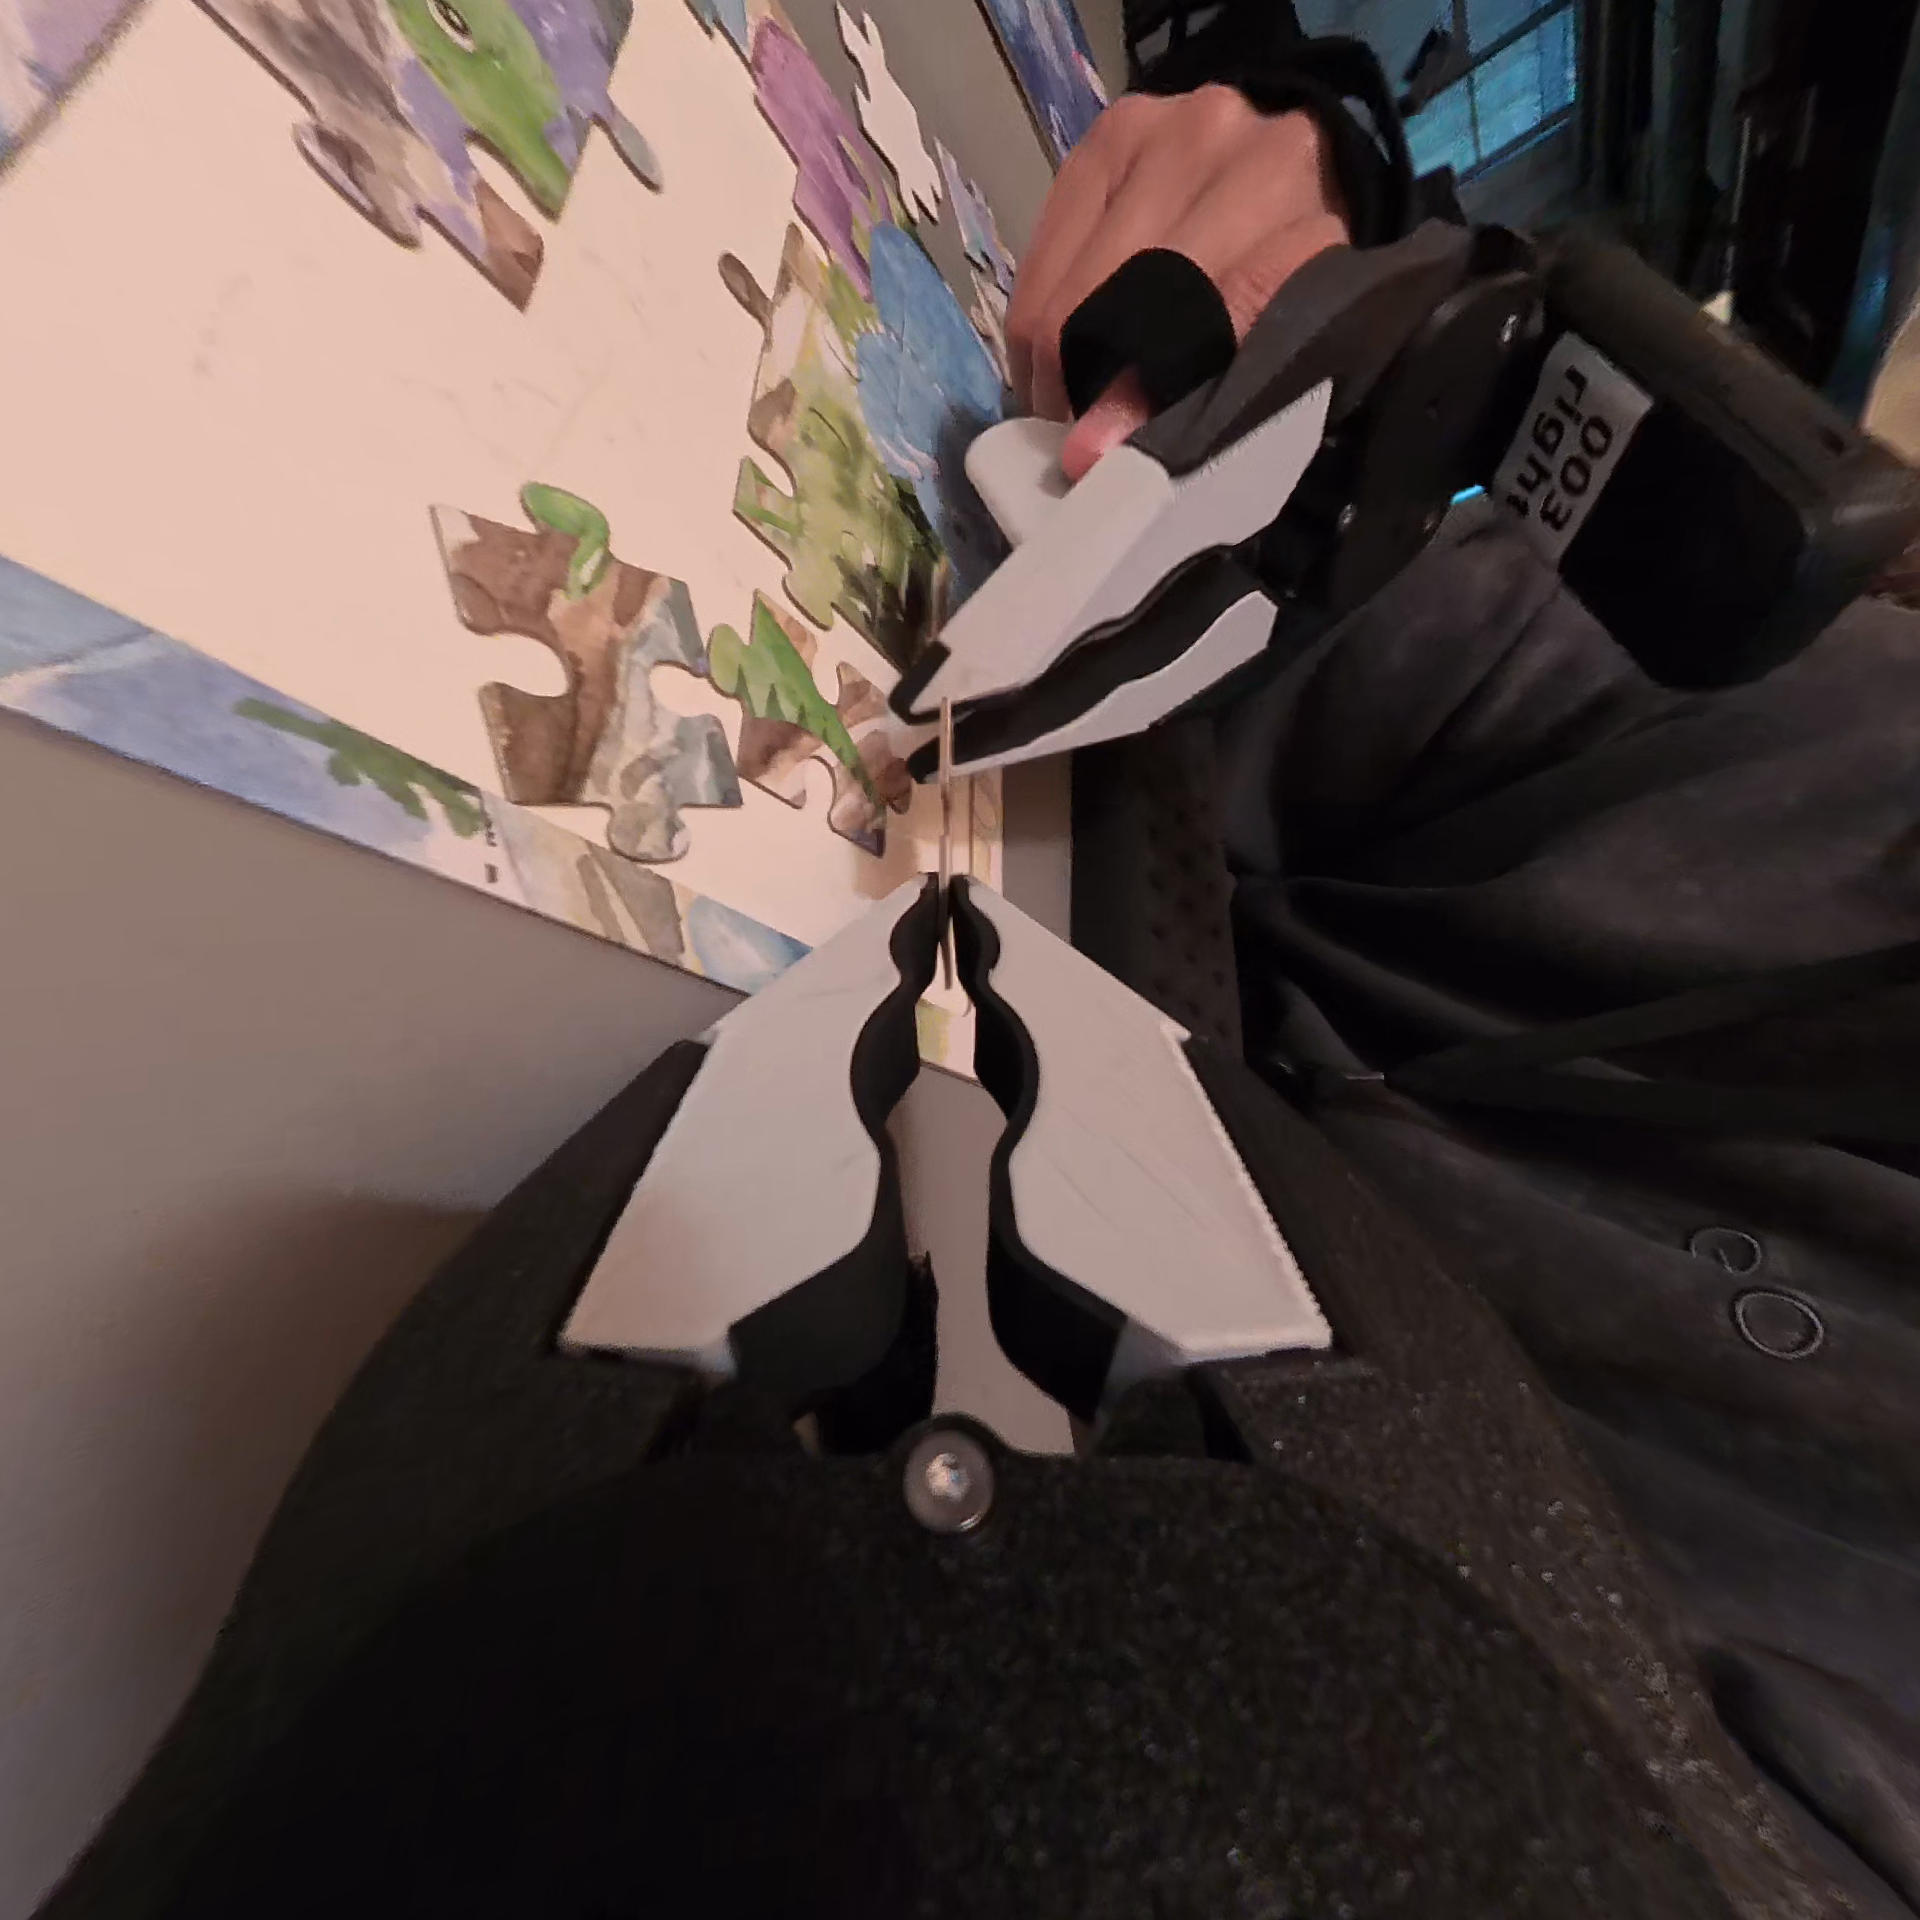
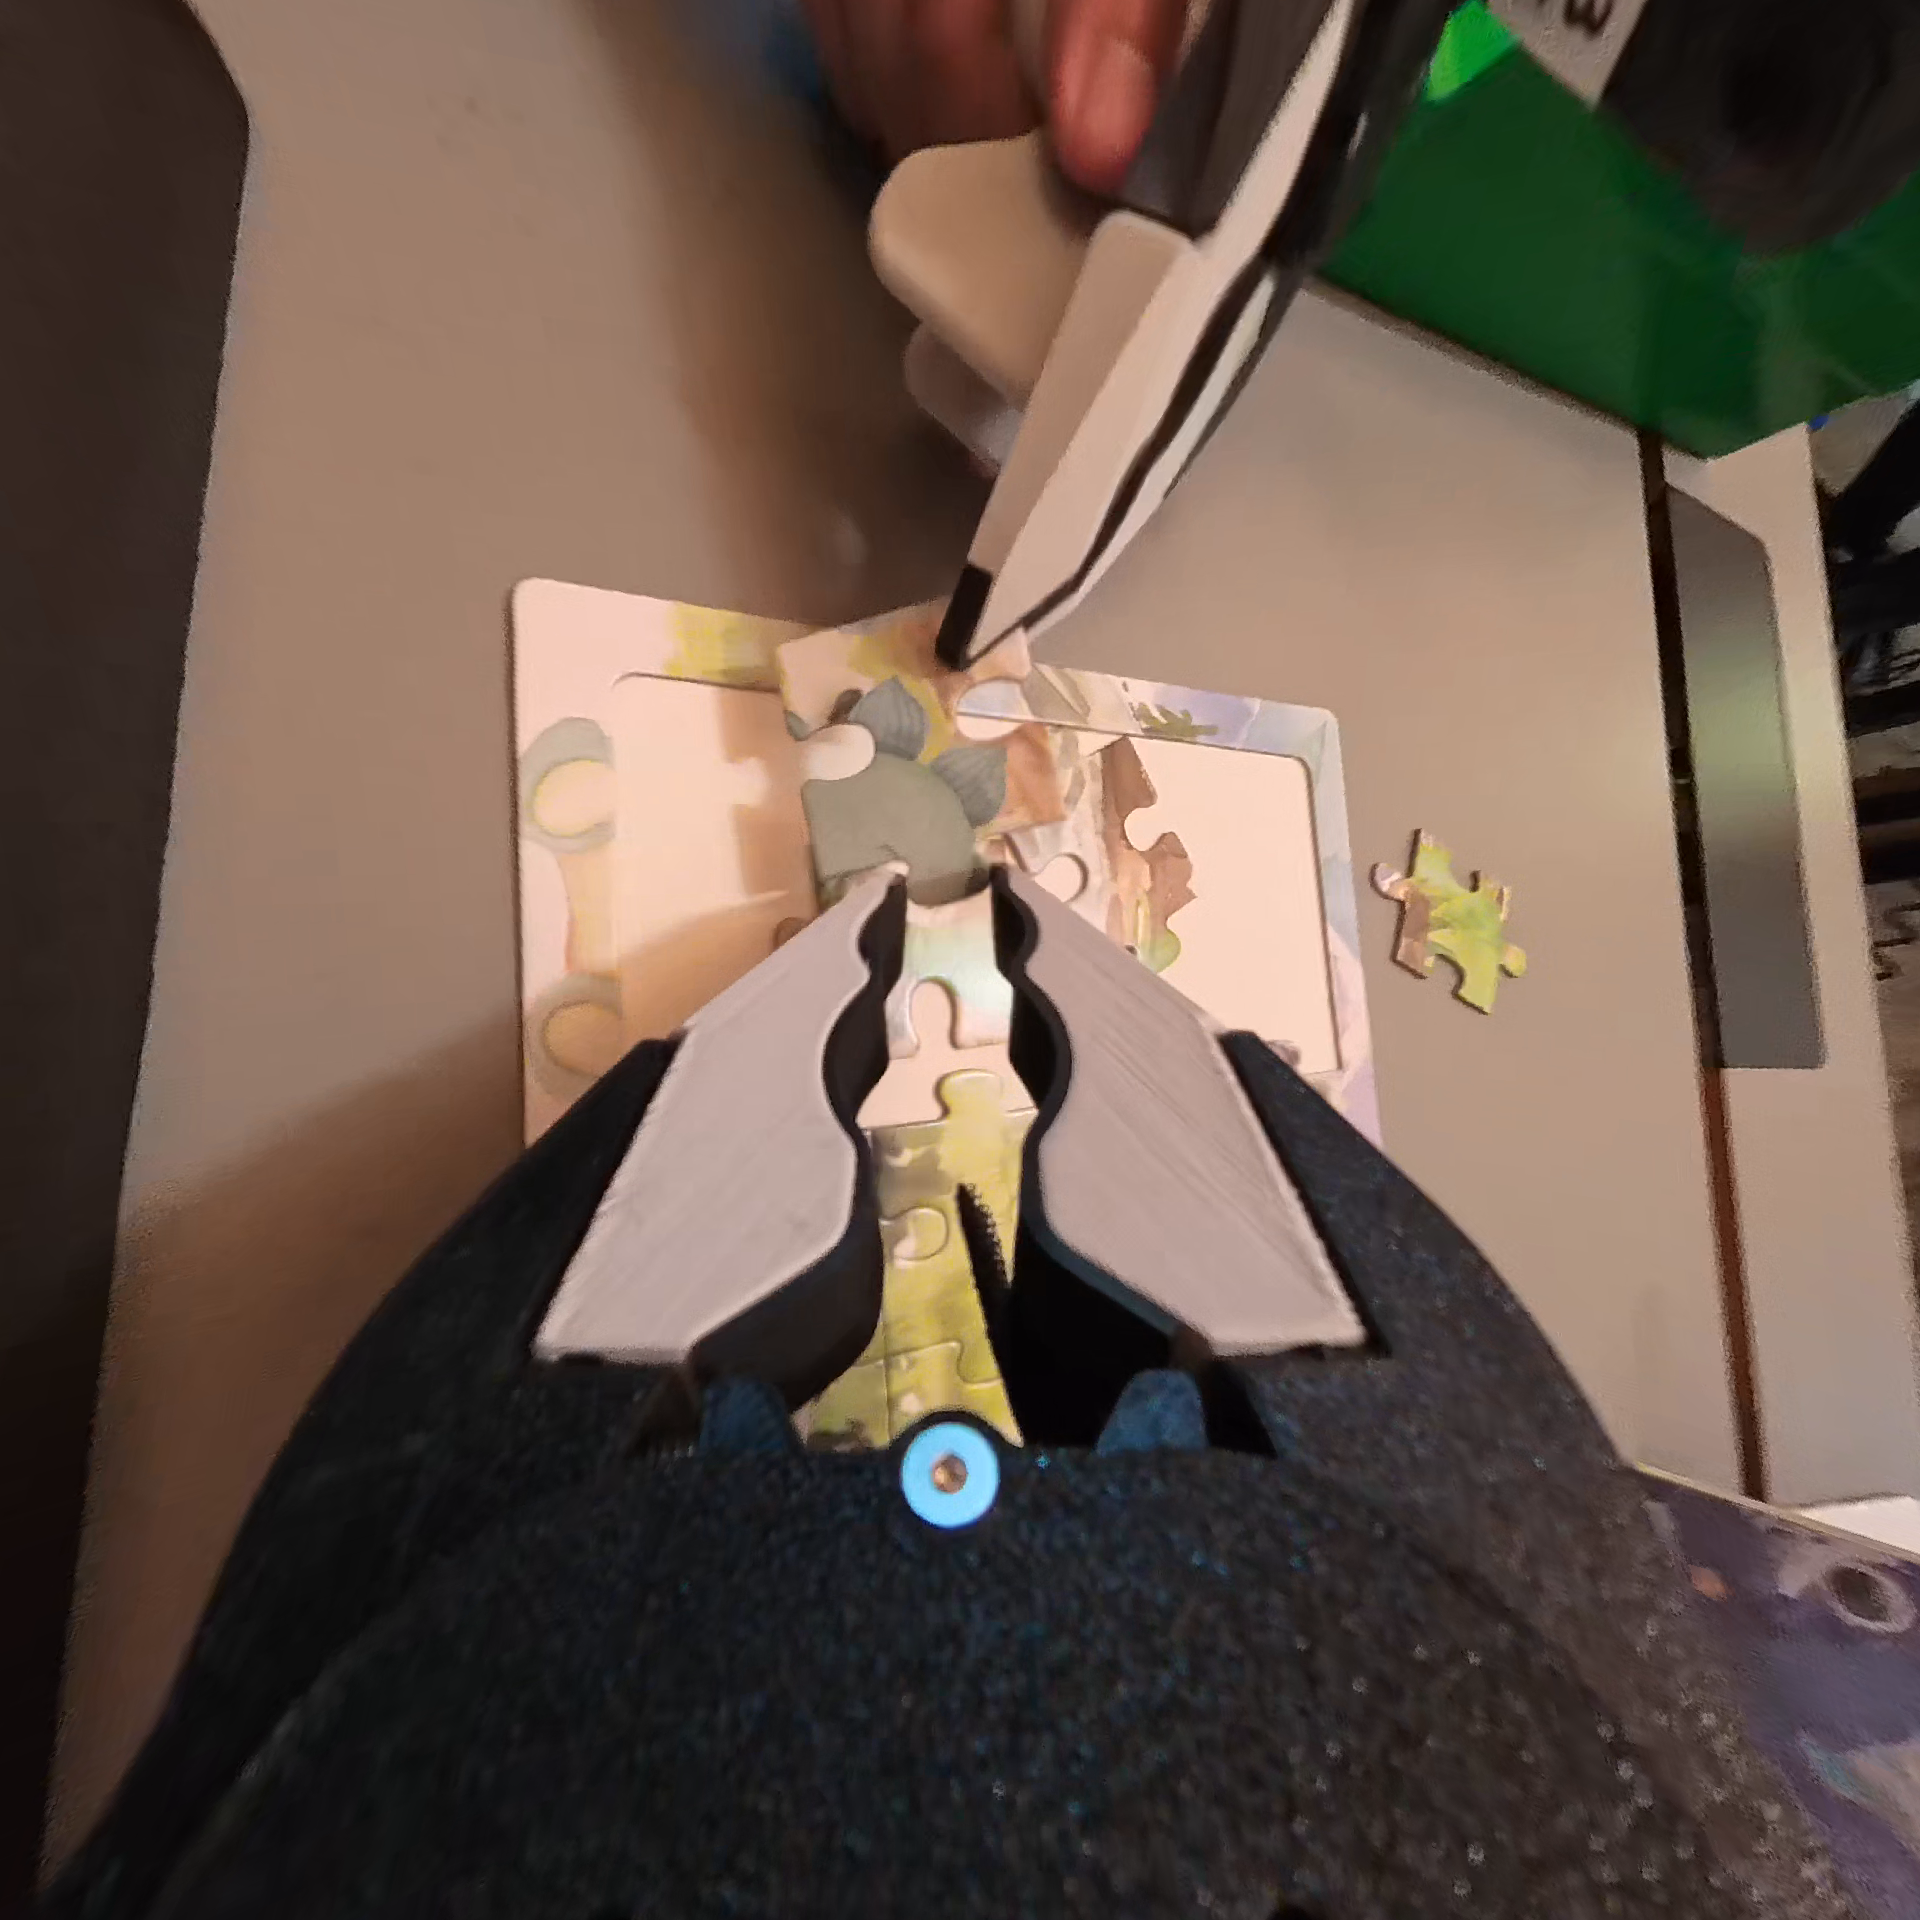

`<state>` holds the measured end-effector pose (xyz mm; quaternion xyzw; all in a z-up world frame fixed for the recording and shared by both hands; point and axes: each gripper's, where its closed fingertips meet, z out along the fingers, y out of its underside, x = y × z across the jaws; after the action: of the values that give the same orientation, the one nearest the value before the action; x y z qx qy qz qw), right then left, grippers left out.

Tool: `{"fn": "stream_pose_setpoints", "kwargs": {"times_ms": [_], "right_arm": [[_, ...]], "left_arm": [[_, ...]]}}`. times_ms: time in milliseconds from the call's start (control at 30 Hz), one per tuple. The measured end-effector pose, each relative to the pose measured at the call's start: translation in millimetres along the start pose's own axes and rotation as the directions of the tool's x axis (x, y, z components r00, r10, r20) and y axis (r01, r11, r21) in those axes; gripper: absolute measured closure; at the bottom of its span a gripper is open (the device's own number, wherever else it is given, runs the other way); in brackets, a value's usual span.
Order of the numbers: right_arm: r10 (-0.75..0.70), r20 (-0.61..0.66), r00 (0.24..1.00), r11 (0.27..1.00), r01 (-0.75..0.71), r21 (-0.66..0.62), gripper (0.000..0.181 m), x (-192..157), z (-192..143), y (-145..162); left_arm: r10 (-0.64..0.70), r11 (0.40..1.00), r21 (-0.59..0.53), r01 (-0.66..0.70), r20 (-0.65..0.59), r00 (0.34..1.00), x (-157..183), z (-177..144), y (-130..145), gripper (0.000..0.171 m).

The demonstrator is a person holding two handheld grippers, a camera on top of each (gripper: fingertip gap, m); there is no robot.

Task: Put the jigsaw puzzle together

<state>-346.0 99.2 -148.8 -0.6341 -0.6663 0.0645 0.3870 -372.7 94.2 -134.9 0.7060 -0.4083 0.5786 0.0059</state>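
**Item: jigsaw puzzle, part assembled, on a grey table [image 2: 416, 416].**

- Puzzle tray [image 2: 561, 727]: pale card frame with a printed border, lying flat. A yellow-green run of joined pieces [image 2: 935, 1195] sits in the recess at its near side. Brown and green pieces [image 1: 582, 665] lie loose on the pale floor.
- Held puzzle piece [image 2: 883, 810]: grey-blue figure on a cream and yellow ground, raised above the tray's far edge. It faces the right wrist camera and shows only as a thin edge [image 1: 948, 831] in the left wrist view.
- Left gripper [image 1: 948, 883]: white fingers with black pads, clamped flat on that piece. From the right wrist view its tip sits at the piece's top edge.
- Right gripper [image 2: 943, 883]: tips narrowly parted at the piece's lower edge, either side of a notch. Cannot tell whether they pinch it.
- Stray piece [image 2: 1449, 920]: yellow-green and brown, on the table just beside the tray's right edge.
- Markings: a white label [image 1: 1569, 436] with black print on the right gripper's dark body; another, cut off by the frame, on the left gripper. No brand mark is legible on the puzzle.
- Hand [image 1: 1164, 208]: on the right gripper, one finger through a black loop.
- Green box [image 2: 1558, 260]: beyond the tray.
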Motion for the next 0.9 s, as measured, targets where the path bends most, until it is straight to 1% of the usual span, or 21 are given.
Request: {"fn": "stream_pose_setpoints", "kwargs": {"times_ms": [33,67,133,200,267,333,433,500,533,633,733,800,900], "right_arm": [[0.03,0.036,0.999,1.0,-0.03,0.006,0.165,0,1,3],[0.062,0.055,0.997,0.998,-0.062,-0.014,0.158,2,3,9],[0.134,0.074,0.988,0.991,-0.133,-0.022,0.134,13,6,16],[0.25,0.088,0.964,0.968,-0.25,-0.018,0.114,28,12,15],[0.348,0.136,0.928,0.937,-0.345,-0.048,0.103,35,22,13],[0.378,0.142,0.915,0.926,-0.371,-0.071,0.105,39,31,12],[0.378,0.133,0.916,0.925,-0.368,-0.093,0.115,38,39,15],[0.41,0.158,0.898,0.912,-0.4,-0.088,0.122,36,40,15],[0.426,0.17,0.888,0.904,-0.417,-0.091,0.122,36,41,16],[0.467,0.192,0.863,0.884,-0.46,-0.082,0.126,38,41,19],[0.485,0.202,0.851,0.874,-0.481,-0.072,0.127,38,40,19],[0.468,0.184,0.864,0.884,-0.461,-0.081,0.127,38,41,20],[0.469,0.175,0.866,0.883,-0.457,-0.103,0.129,38,40,20]], "left_arm": [[0.007,1.0,0.004,-0.007,0.022,1.0,-1,-5,-1,0.17],[0.011,1.0,0.008,-0.012,0.035,0.999,-2,-11,-1,0.171],[0.01,1.0,0.023,-0.011,0.035,0.999,1,-23,-1,0.171],[0.013,1.0,0.011,-0.013,0.051,0.999,-1,-28,3,0.171],[-0.004,1.0,0.015,0.003,0.07,0.998,-8,-29,3,0.17],[-0.027,1.0,0.004,0.026,0.078,0.997,-14,-26,6,0.17],[-0.045,0.999,-0.012,0.046,0.087,0.995,-20,-23,10,0.17],[-0.049,0.999,-0.018,0.05,0.093,0.995,-21,-24,11,0.17],[-0.044,0.999,-0.02,0.046,0.088,0.995,-21,-25,12,0.17],[-0.009,0.998,-0.06,0.013,0.078,0.997,-15,-30,20,0.17],[0.056,0.989,-0.139,-0.046,0.072,0.996,-9,-39,40,0.17],[0.052,0.988,-0.153,-0.034,0.109,0.993,-14,-45,44,0.169],[0.057,0.987,-0.156,-0.028,0.186,0.981,-25,-50,44,0.164]]}}
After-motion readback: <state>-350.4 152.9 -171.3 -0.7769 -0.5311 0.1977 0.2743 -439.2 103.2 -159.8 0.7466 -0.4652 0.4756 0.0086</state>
